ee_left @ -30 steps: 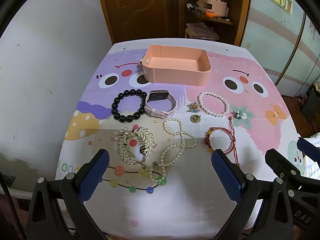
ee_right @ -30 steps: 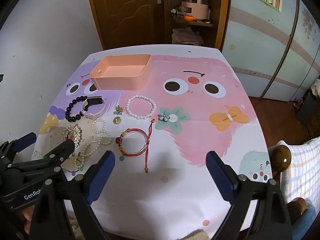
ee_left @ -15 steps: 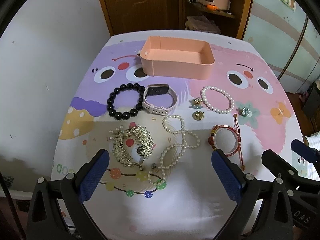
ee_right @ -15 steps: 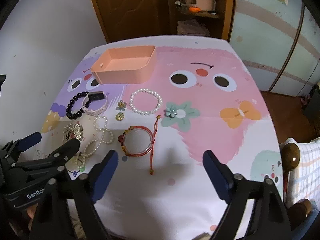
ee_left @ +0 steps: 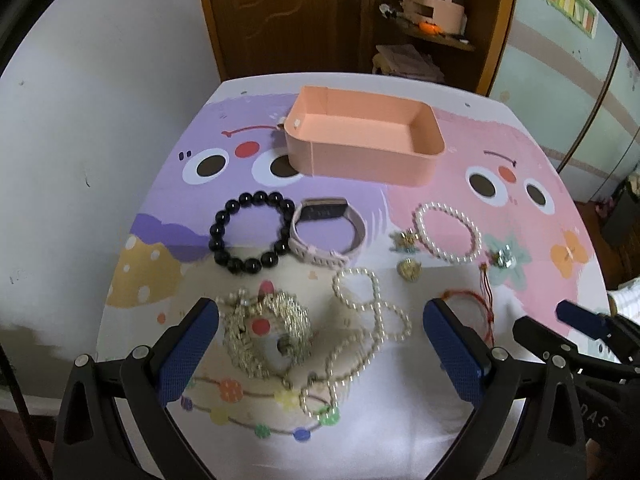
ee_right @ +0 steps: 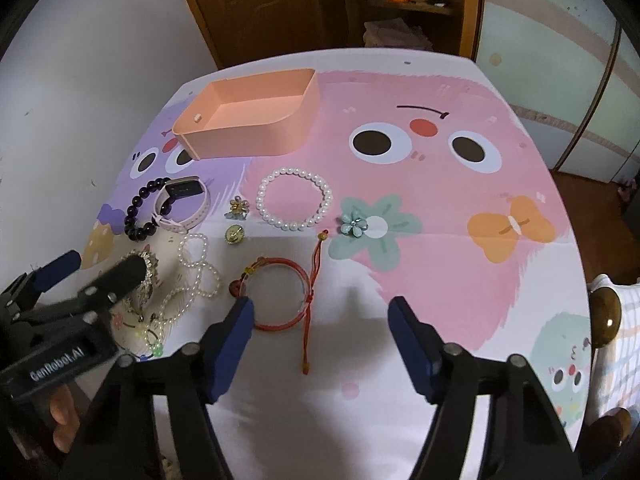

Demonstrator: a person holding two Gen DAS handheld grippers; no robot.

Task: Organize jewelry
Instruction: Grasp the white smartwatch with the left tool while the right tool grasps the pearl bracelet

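On the cartoon tablecloth stands an empty pink tray [ee_left: 360,162] [ee_right: 248,142] at the back. In front of it lie a black bead bracelet [ee_left: 245,267], a pink watch [ee_left: 320,255], a pearl bracelet [ee_left: 420,220] [ee_right: 288,225], a gold hair clip [ee_left: 248,344], a looped pearl necklace [ee_left: 374,312] and a red string bracelet [ee_right: 280,325]. My left gripper [ee_left: 322,340] hangs open over the clip and necklace. My right gripper [ee_right: 322,340] is open with its jaws closing. The red bracelet lies just ahead of its left fingertip, untouched.
Small ornaments lie mid-table: a gold flower [ee_right: 237,208], a gold disc [ee_right: 234,235] and a blue flower [ee_right: 354,224]. A white wall runs along the left, a wooden door and shelf behind. A chair knob [ee_right: 604,320] stands by the right table edge.
Both grippers have come down and forward toward the jewelry, which now looks larger. The right gripper's jaws have narrowed. No piece has been picked up.
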